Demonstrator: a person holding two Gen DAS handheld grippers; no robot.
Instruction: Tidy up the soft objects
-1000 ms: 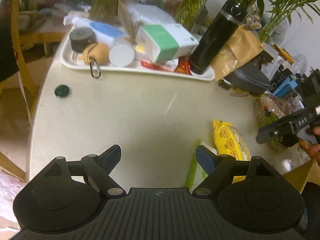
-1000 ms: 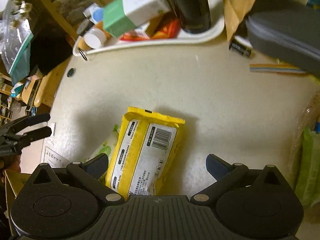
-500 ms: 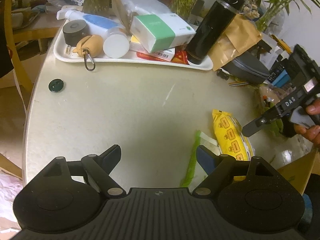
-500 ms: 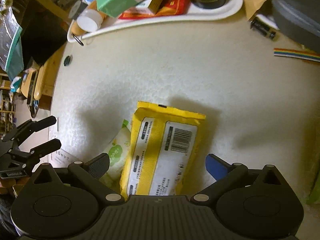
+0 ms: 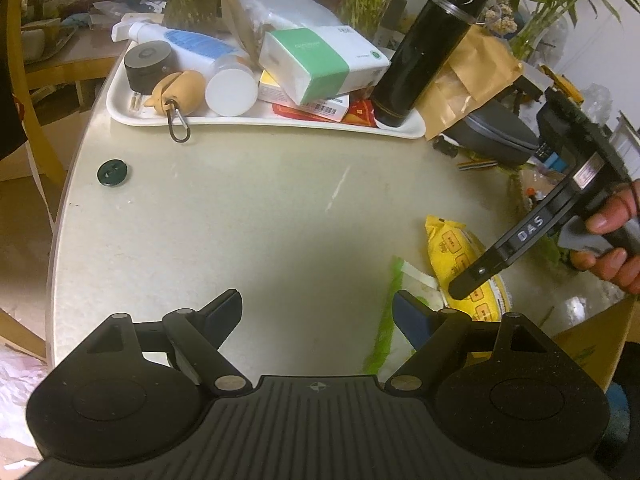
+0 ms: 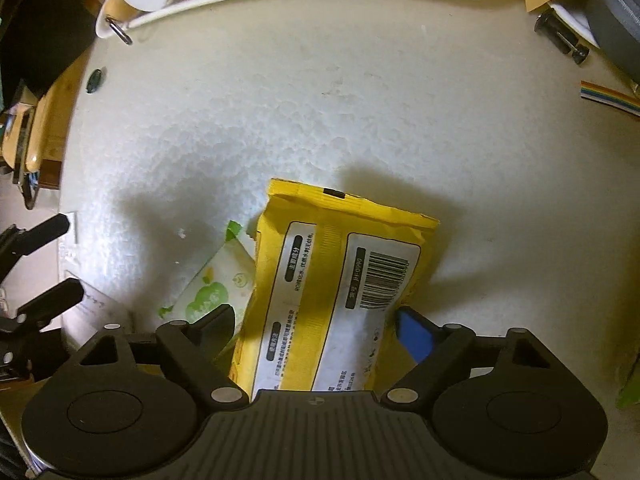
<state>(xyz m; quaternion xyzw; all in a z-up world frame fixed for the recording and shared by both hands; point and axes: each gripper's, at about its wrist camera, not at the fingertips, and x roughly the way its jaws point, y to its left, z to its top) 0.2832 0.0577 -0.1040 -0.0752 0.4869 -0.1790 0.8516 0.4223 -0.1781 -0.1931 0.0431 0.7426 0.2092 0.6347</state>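
A yellow wipes pack (image 6: 336, 280) lies on the cream table, barcode side up. A green-and-white wipes pack (image 6: 212, 288) lies partly under its left edge. My right gripper (image 6: 316, 320) is open with its fingers on either side of the yellow pack, low over it. In the left wrist view the yellow pack (image 5: 448, 248) and the green pack (image 5: 400, 300) lie at the right, with the right gripper (image 5: 476, 276) over them. My left gripper (image 5: 318, 308) is open and empty above bare table, left of the packs.
A white tray (image 5: 256, 122) at the far side holds a green-and-white tissue box (image 5: 320, 60), black flask (image 5: 428, 48), bottles and boxes. A brown paper bag (image 5: 468, 80), grey case (image 5: 496, 136), black button (image 5: 113, 173) and plants are around.
My right gripper has moved forward and down over the yellow pack, which now sits between its fingers. My left gripper has pulled back a little, and stays open.
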